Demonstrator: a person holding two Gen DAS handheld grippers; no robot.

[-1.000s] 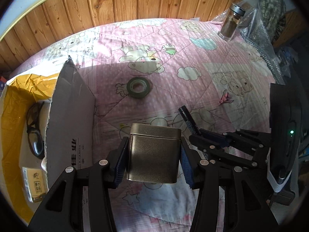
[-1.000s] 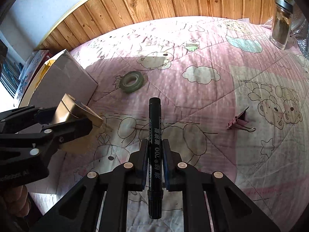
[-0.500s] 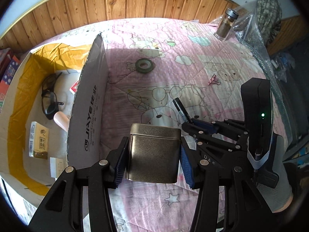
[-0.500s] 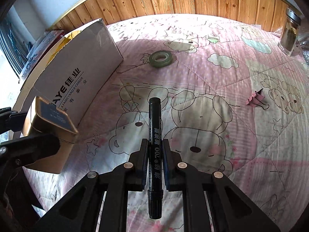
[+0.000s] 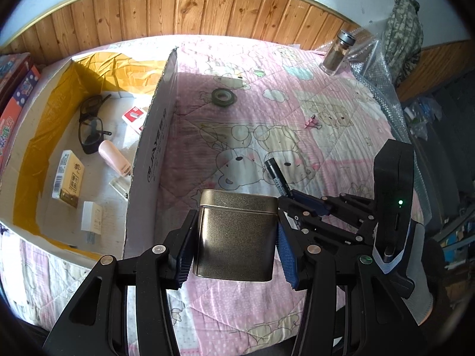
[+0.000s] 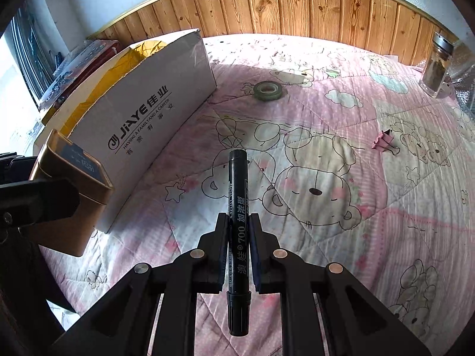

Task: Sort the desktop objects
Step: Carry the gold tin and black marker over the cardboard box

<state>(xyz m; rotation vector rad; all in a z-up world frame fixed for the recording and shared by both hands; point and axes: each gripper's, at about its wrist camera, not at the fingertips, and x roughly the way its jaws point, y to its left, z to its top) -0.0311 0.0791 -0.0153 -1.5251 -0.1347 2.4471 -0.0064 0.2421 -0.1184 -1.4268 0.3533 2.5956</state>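
While a pink cartoon quilt (image 6: 341,154) is covering the surface, an open cardboard box (image 5: 148,160) (far wall partly cut off) is holding glasses (image 5: 89,124) and small packets. Beside it, the left gripper (image 5: 234,237) is clamping a brass-coloured tin (image 5: 236,237) aloft, and the right gripper (image 6: 239,246) is gripping a black marker (image 6: 237,207), its tip hidden.

Ahead of me a pink cartoon-bear quilt (image 6: 341,195) runs to a knotty wood-panelled wall (image 6: 297,9). At my far right, crinkled clear bubble wrap (image 5: 383,89) lies below a hanging camouflage cloth (image 5: 405,26).
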